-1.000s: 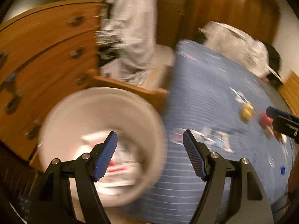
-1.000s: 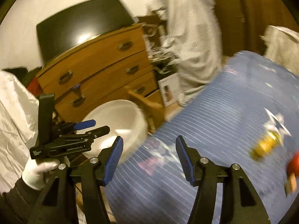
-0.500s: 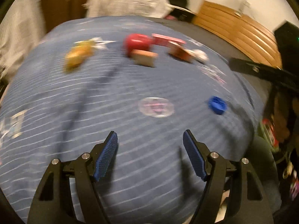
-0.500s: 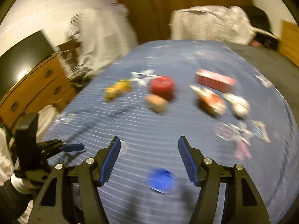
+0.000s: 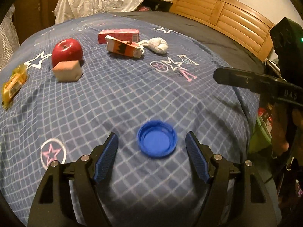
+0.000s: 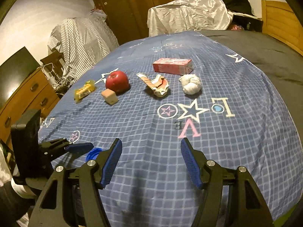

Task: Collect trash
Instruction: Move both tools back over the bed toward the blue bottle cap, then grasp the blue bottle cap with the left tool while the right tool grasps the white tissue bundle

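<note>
The blue cap [image 5: 157, 141] lies on the bed [image 5: 117, 98], framed between the wide left tongs [image 5: 151, 157]. A descent and closing seem called for. The right tongs [image 6: 150, 160] are held wide, empty.

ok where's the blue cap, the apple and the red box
blue cap [image 5: 157, 141], left wrist view, inside of its open hollow
apple [image 5: 67, 51], left wrist view, front skin
red box [image 6: 172, 66], right wrist view, long side

A bright blue bottle cap [image 5: 157, 141] on a blue bedsheet [image 5: 113, 94] checked in white, with pink and white stars. Red apple [image 5: 67, 51], red carton [image 5: 119, 35], white crumpled tissue [image 5: 158, 45].
</note>
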Demonstrator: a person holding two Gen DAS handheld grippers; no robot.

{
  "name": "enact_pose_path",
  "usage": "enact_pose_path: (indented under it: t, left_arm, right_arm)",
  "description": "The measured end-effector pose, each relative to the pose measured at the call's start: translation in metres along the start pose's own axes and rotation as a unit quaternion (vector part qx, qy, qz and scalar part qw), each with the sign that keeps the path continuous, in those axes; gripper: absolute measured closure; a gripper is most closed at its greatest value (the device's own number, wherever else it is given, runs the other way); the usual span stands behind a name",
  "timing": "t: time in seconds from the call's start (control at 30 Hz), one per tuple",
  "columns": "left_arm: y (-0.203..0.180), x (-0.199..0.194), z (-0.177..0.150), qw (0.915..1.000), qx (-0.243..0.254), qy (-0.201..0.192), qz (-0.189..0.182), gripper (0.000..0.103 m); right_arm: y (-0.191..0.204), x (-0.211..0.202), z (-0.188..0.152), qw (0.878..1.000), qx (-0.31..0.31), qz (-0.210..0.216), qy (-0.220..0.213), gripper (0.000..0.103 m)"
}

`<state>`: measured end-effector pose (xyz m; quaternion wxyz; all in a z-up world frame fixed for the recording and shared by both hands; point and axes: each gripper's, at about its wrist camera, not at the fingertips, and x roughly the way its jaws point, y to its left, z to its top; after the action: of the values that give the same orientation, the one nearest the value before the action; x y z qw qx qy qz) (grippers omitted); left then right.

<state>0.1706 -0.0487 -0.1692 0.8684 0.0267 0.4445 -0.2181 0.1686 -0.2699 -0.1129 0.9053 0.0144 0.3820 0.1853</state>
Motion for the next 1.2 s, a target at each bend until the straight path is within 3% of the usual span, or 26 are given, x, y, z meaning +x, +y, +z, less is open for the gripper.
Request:
enact_pose_path:
  t: [0.1, 0.17, 0.23, 0.57, 0.83, 0.9, 0.97, 1.2]
  left_arm:
    - [-0.004, 0.008, 0.006, 0.9999, -0.002, -0.005, 0.013, 0.038]
    - [-0.003, 0.009, 0.006, 0.9996, -0.005, -0.008, 0.025, 0.048]
    - [0.002, 0.007, 0.006, 0.9994, -0.014, -0.009, 0.031, 0.065]
    - [0.023, 0.003, 0.007, 0.9993, -0.027, -0.008, 0.027, 0.064]
    - [0.023, 0.006, 0.006, 0.9993, -0.022, -0.007, 0.031, 0.064]
    - [0.022, 0.007, 0.006, 0.9992, -0.021, -0.007, 0.034, 0.064]
    - [0.021, 0.007, 0.005, 0.9991, -0.018, -0.008, 0.037, 0.065]
    - [0.02, 0.001, 0.0, 0.9984, -0.021, -0.022, 0.047, 0.065]
  right_arm:
    - [-0.009, 0.012, 0.014, 1.0, -0.016, -0.013, 0.003, 0.038]
    - [-0.017, 0.021, 0.025, 1.0, -0.022, -0.019, 0.005, 0.038]
    - [-0.025, 0.036, 0.039, 0.999, -0.035, -0.029, 0.011, 0.038]
    - [-0.065, 0.127, 0.103, 0.995, -0.052, -0.068, 0.047, 0.038]
    - [-0.076, 0.176, 0.121, 0.993, -0.059, -0.077, 0.07, 0.038]
    - [-0.075, 0.183, 0.12, 0.992, -0.061, -0.078, 0.075, 0.044]
    - [-0.075, 0.187, 0.117, 0.992, -0.059, -0.088, 0.071, 0.059]
    - [-0.069, 0.159, 0.107, 0.994, -0.042, -0.099, 0.029, 0.066]
